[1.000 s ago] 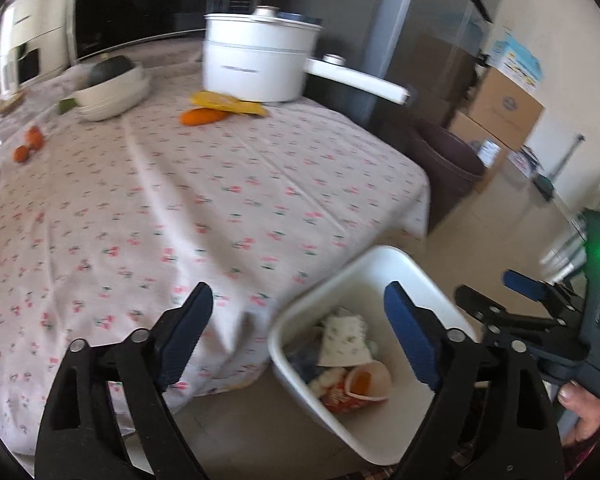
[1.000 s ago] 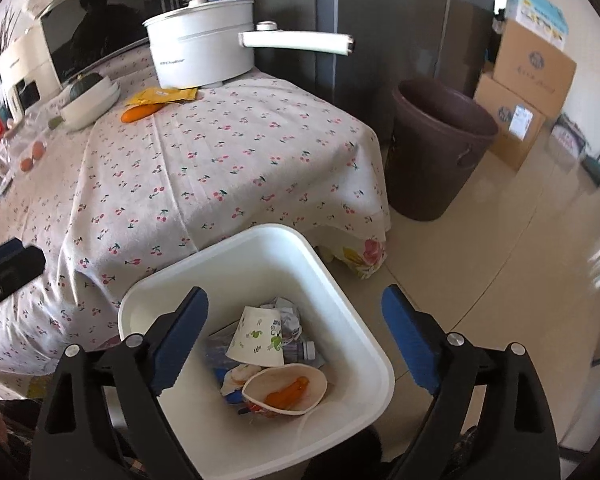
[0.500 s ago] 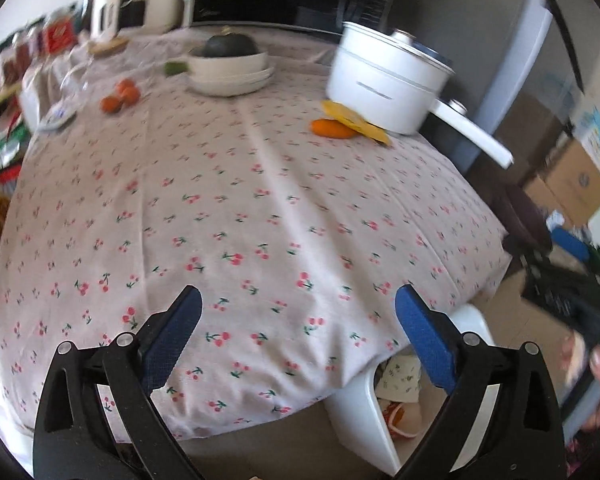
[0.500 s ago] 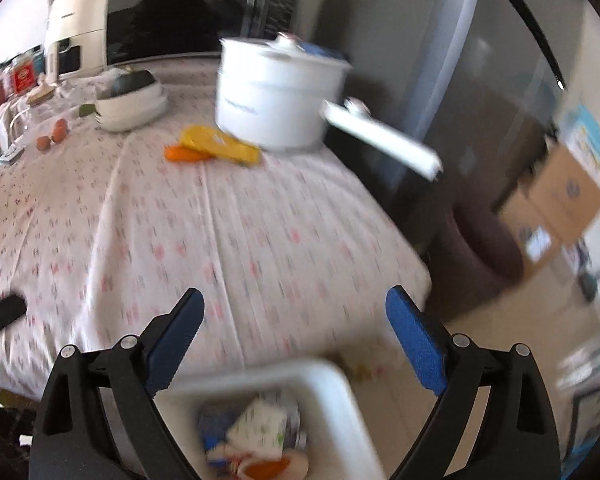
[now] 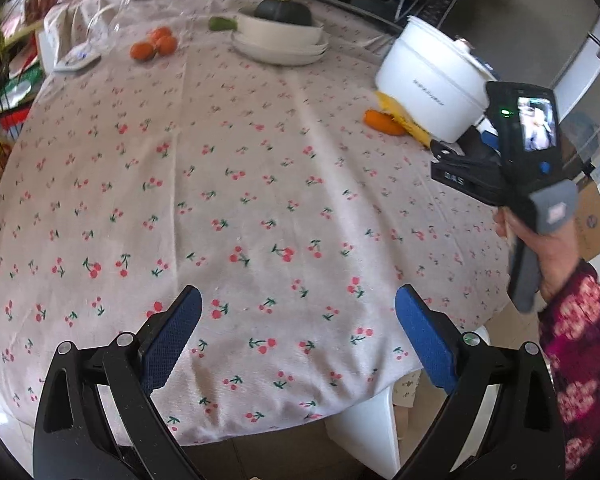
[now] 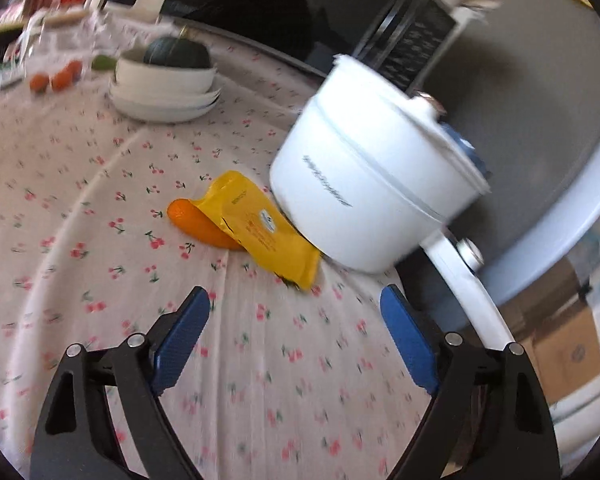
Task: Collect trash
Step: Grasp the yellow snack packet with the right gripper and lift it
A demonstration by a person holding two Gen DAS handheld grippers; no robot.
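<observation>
Overhead, both grippers stood wide and empty: the left gripper (image 5: 296, 330) had just been opening, the right gripper (image 6: 294, 324) closing slightly. Ahead, the yellow wrapper (image 6: 260, 228) lay on the tablecloth (image 6: 100, 220), overlapping an orange piece (image 6: 192, 220) beside the white pot (image 6: 372, 192).

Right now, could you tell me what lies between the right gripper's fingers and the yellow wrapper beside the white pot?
Only bare cherry-print tablecloth, as the right wrist view shows. The right gripper is open and empty, and the yellow wrapper lies just ahead, against the white pot.
</observation>
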